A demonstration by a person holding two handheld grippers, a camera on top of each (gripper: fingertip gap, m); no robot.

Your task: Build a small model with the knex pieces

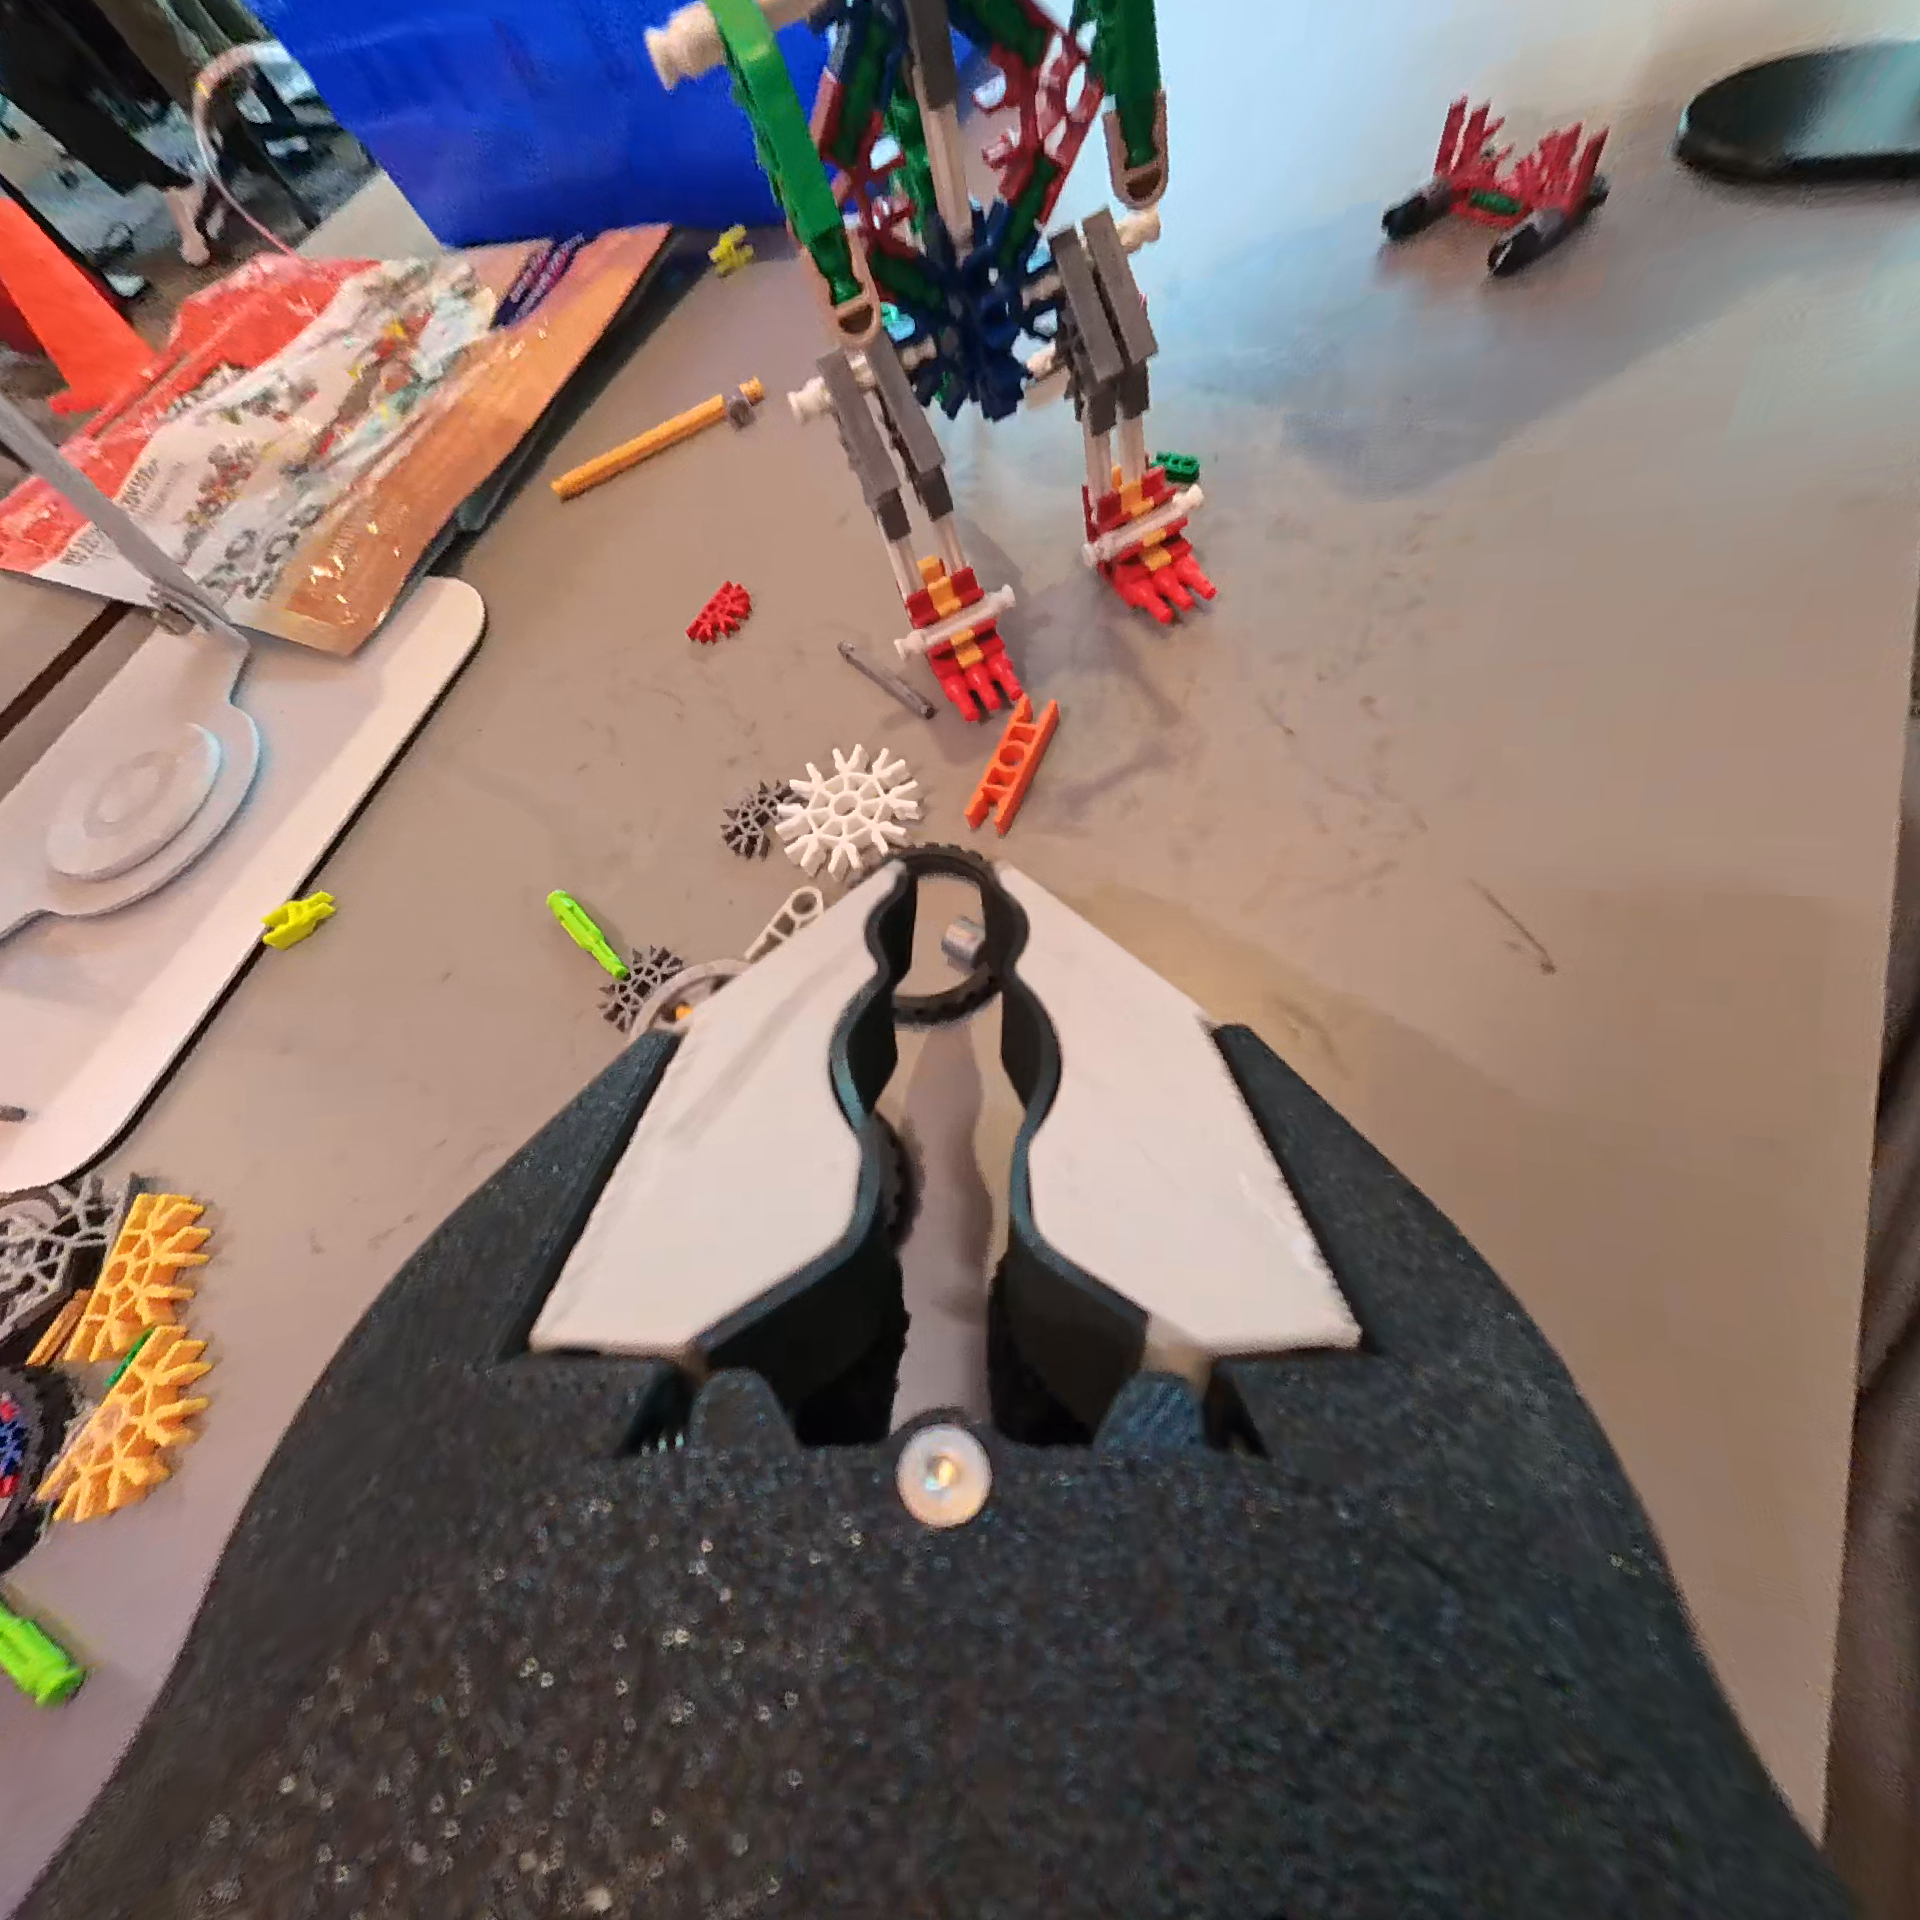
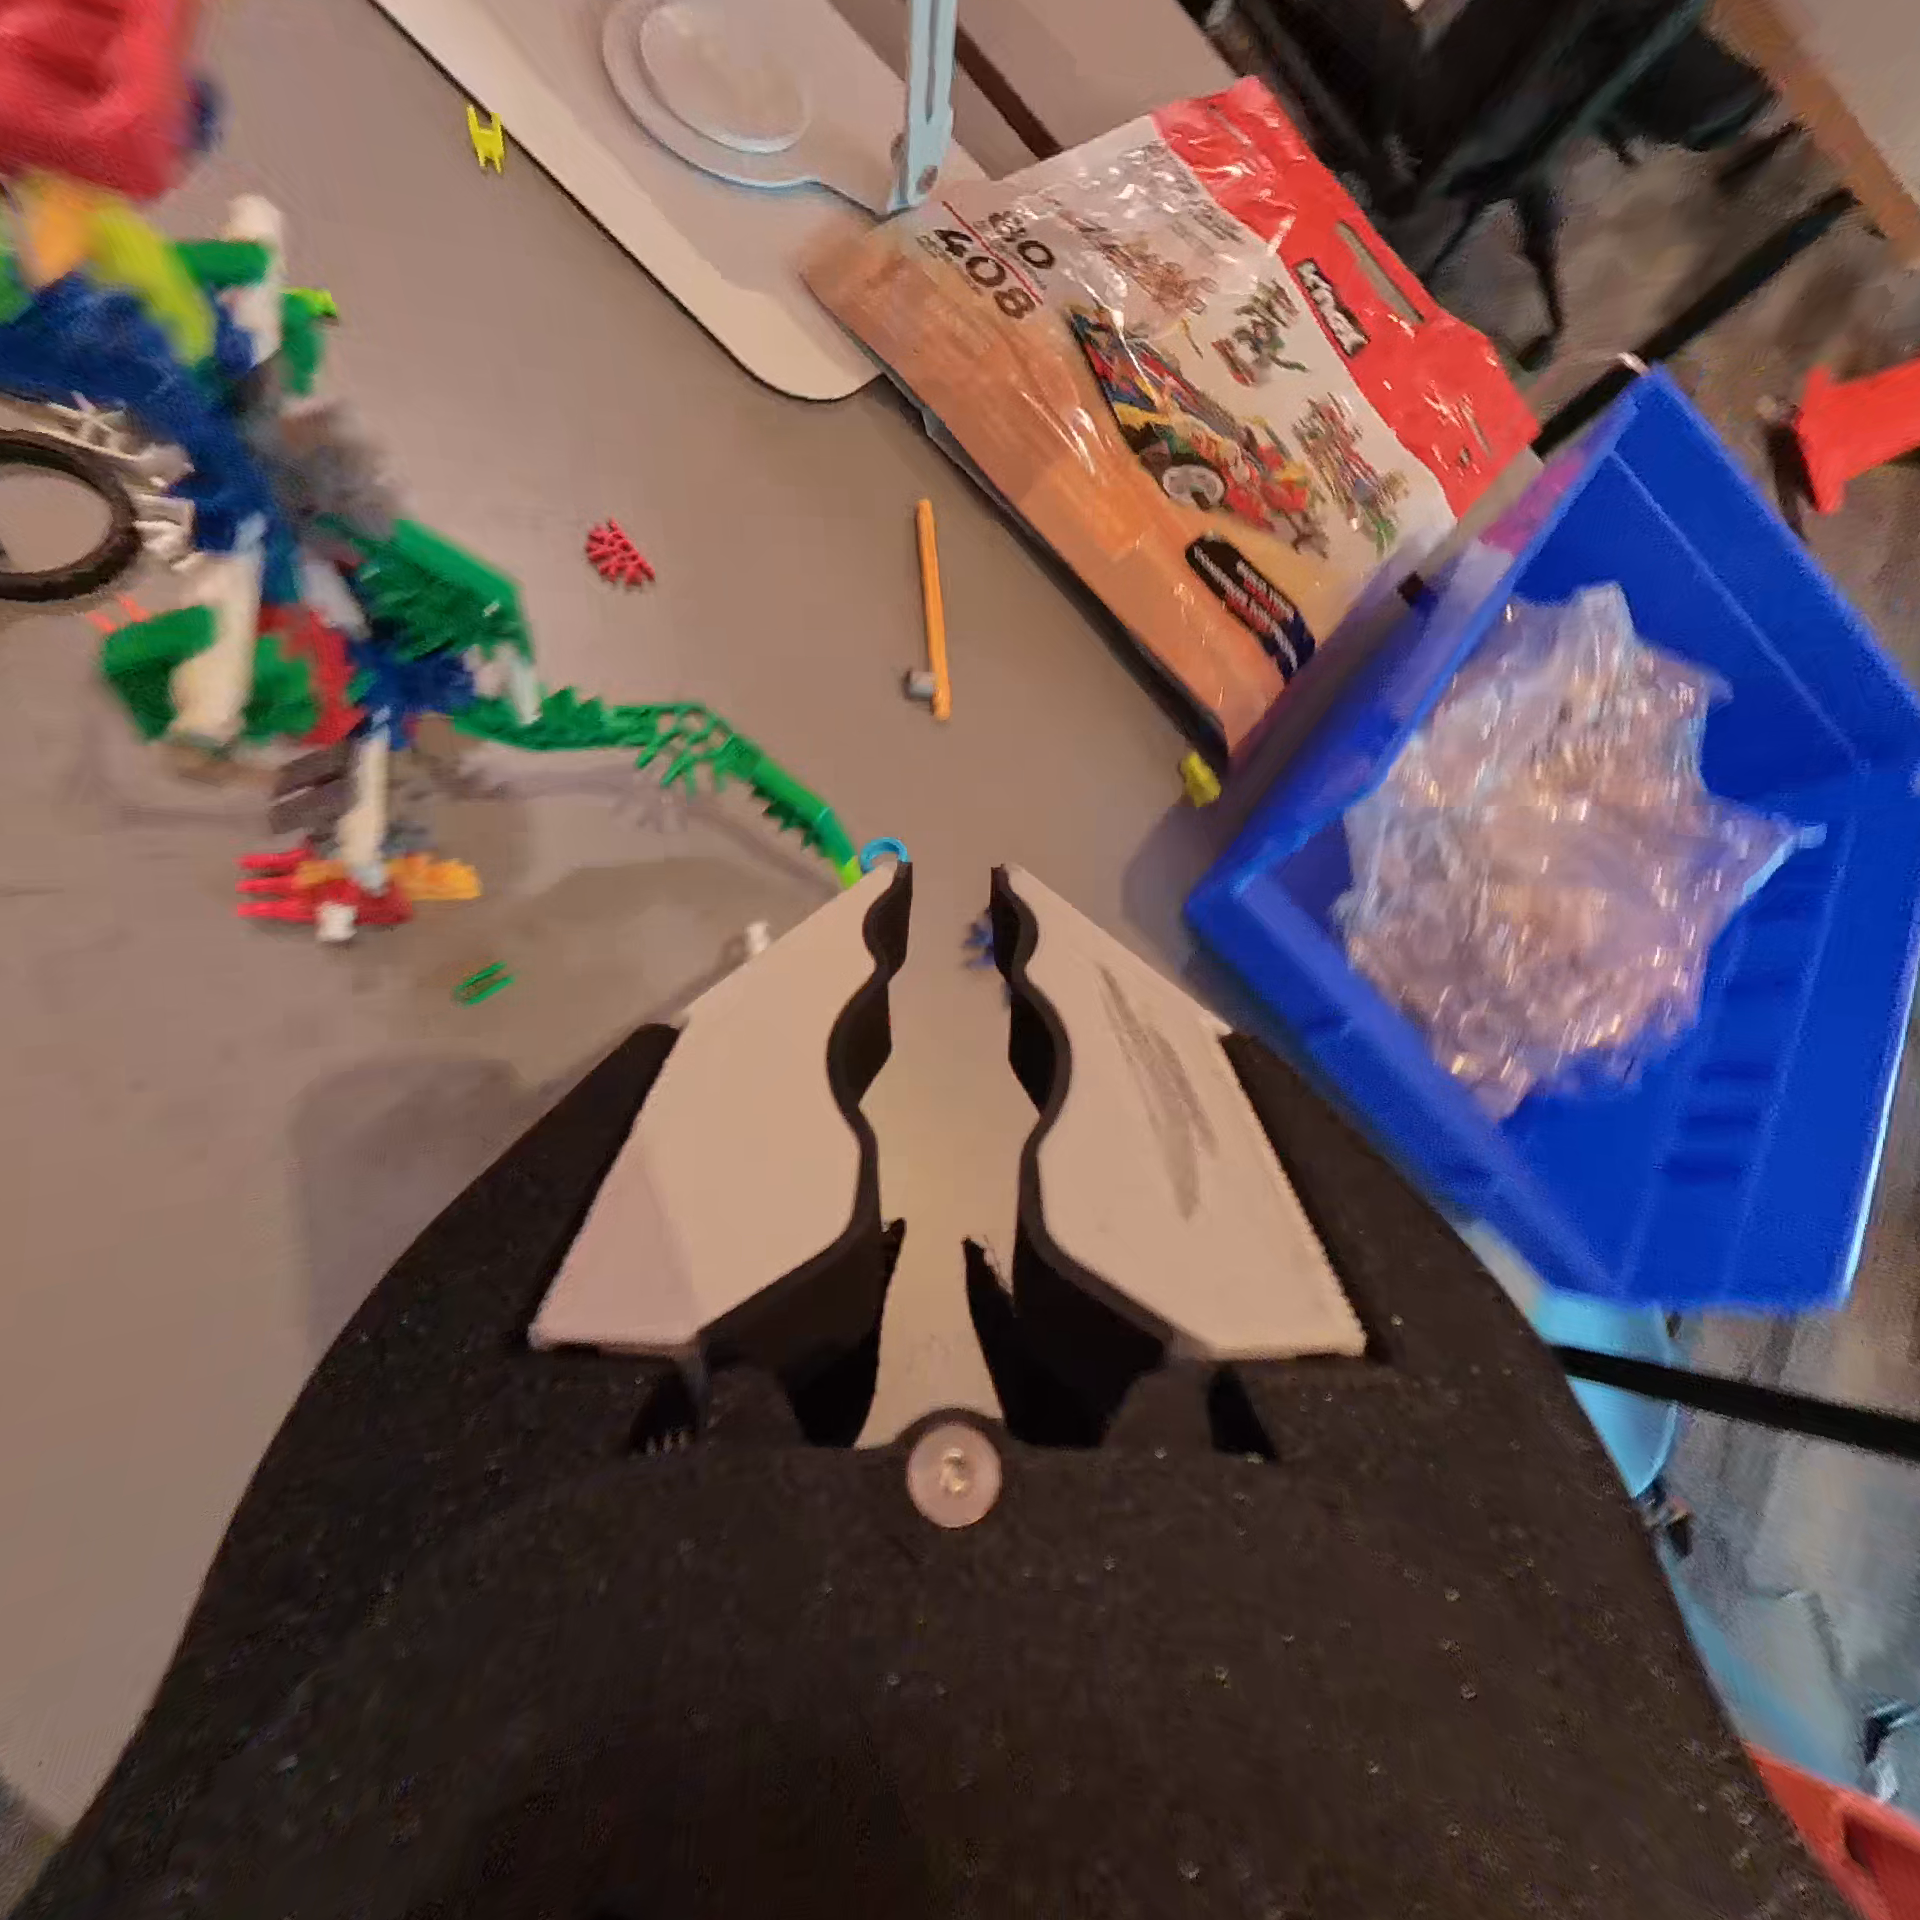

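Note:
My left gripper [image 1: 951,873] is shut on a black toy tyre ring [image 1: 935,1010], held at the fingertips just above the grey table [image 1: 1455,727]. A small grey piece [image 1: 961,940] shows through the ring. Ahead stands a rod-and-connector dinosaur model [image 1: 977,312] on two red clawed feet [image 1: 961,644]. A white snowflake connector [image 1: 847,808] and an orange ladder piece [image 1: 1013,769] lie just beyond the tips. My right gripper [image 2: 951,878] is slightly open, beside the tip of the model's green tail [image 2: 665,727], which ends in a light-blue ring [image 2: 883,852]. A small blue piece [image 2: 977,940] shows by its right finger.
A blue bin [image 2: 1766,1039] with a crumpled clear bag [image 2: 1538,852] stands right of my right gripper. A toy set package [image 2: 1195,416], a white board [image 1: 156,831], a yellow rod [image 1: 655,447], yellow connectors [image 1: 135,1351] and a small red assembly [image 1: 1496,187] lie around. Spacing between my two grippers at the tips: around 25 centimeters. My right tips are about 25 centimeters from the small grey piece [image 1: 961,940], my left tips only 4 centimeters.

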